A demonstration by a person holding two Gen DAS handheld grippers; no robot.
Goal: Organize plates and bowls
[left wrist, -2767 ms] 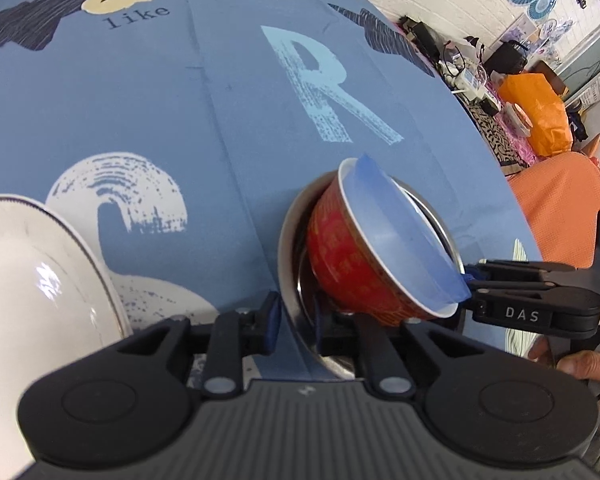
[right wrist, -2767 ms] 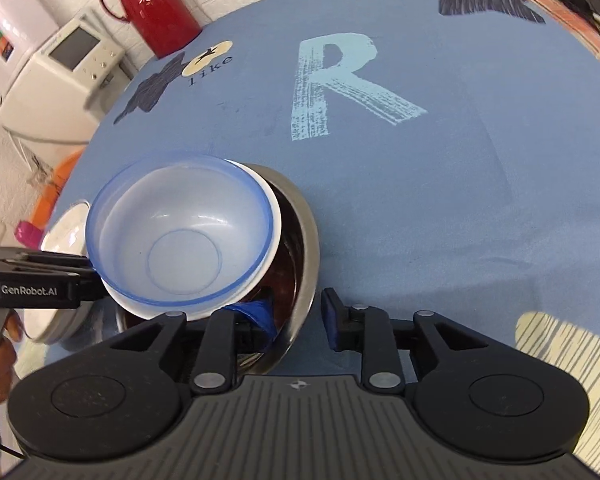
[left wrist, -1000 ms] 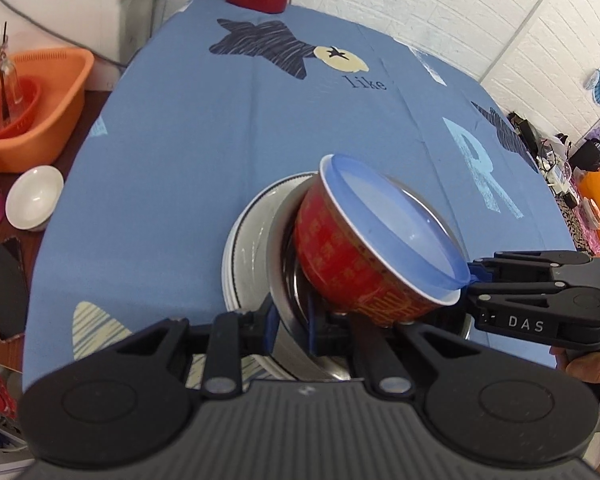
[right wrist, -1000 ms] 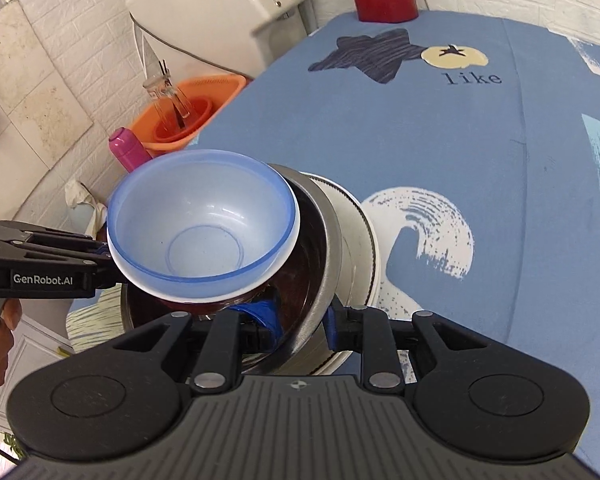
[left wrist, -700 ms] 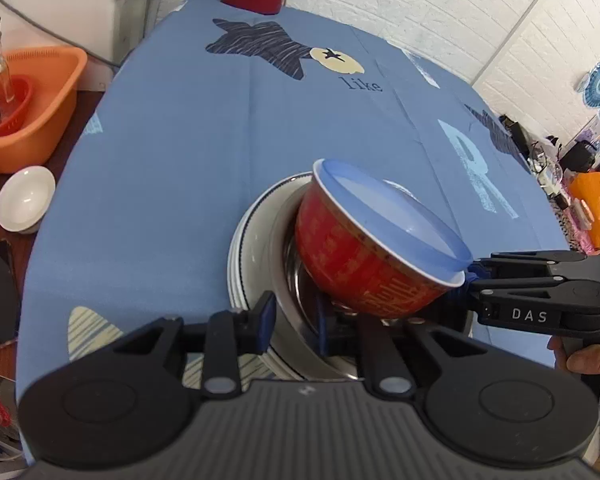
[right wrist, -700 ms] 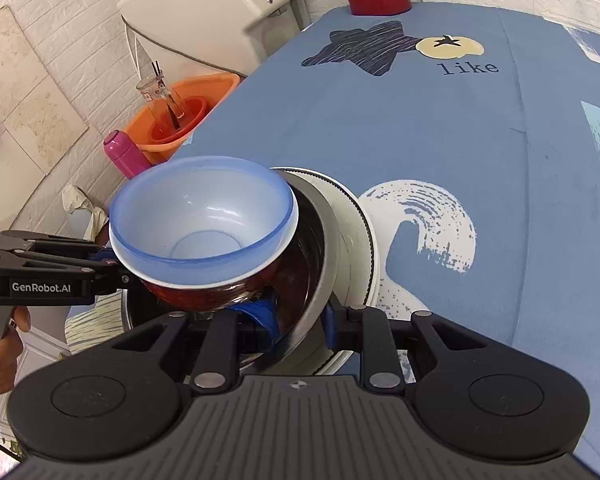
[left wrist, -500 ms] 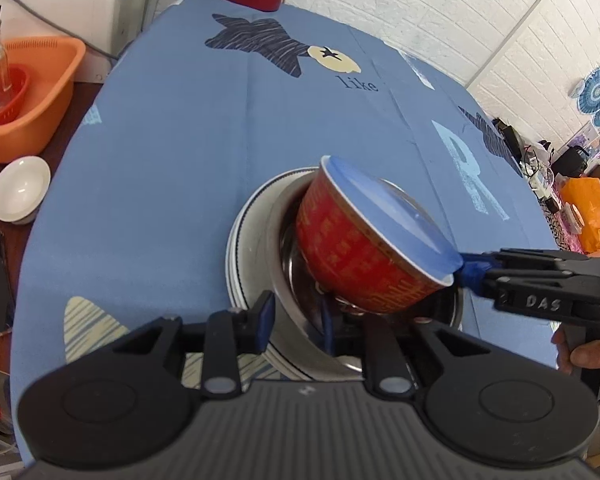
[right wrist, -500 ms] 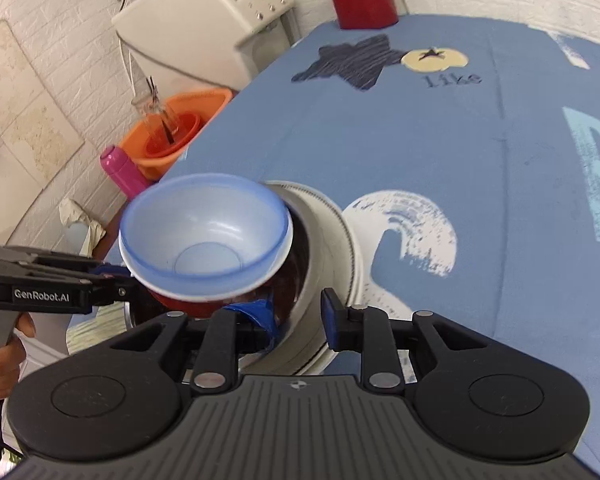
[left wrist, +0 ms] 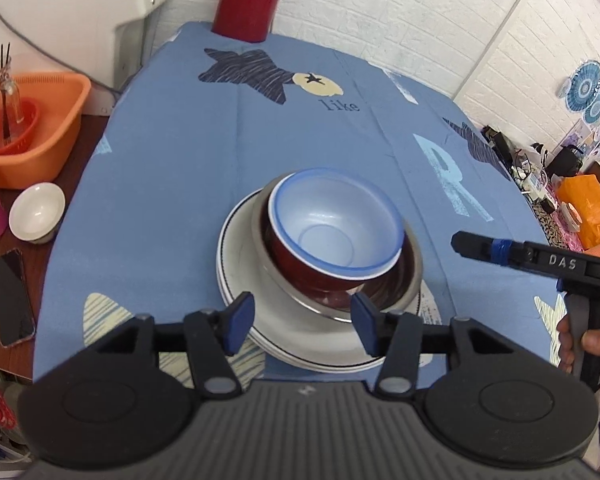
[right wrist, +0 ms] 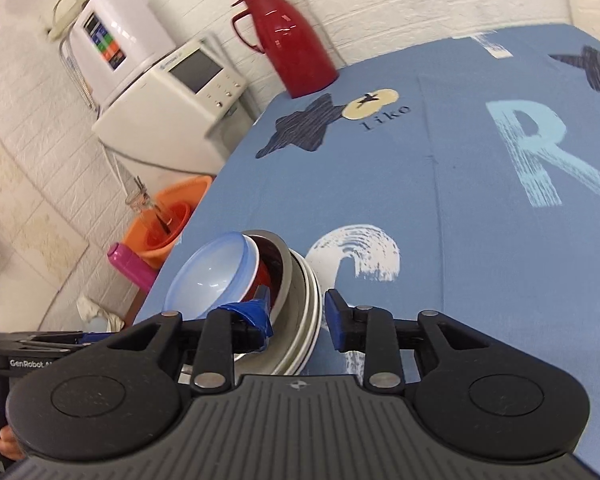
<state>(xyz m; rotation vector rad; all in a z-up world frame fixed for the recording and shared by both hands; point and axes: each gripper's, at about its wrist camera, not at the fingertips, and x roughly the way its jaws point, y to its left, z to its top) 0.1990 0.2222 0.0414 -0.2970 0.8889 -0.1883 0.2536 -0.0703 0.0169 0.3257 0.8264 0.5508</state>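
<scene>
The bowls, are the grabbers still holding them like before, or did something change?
Both let go. The left gripper opened and backed off the steel bowl; the right gripper opened and pulled away too. The bowl stack, carried leftward earlier, now sits on the white plates. The blue bowl stays nested in the red bowl, slightly tilted.

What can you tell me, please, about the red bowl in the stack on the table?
The red bowl is glossy dark red outside, seemingly ceramic, with a white rim. It sits upright but slightly tilted inside the steel bowl, which rests on stacked white plates with dark rim lines. A pale blue bowl, apparently plastic, nests inside it, hiding its interior. Neither tool grips it: the left tool is open in front of the stack, and the right tool is open beside it.
</scene>
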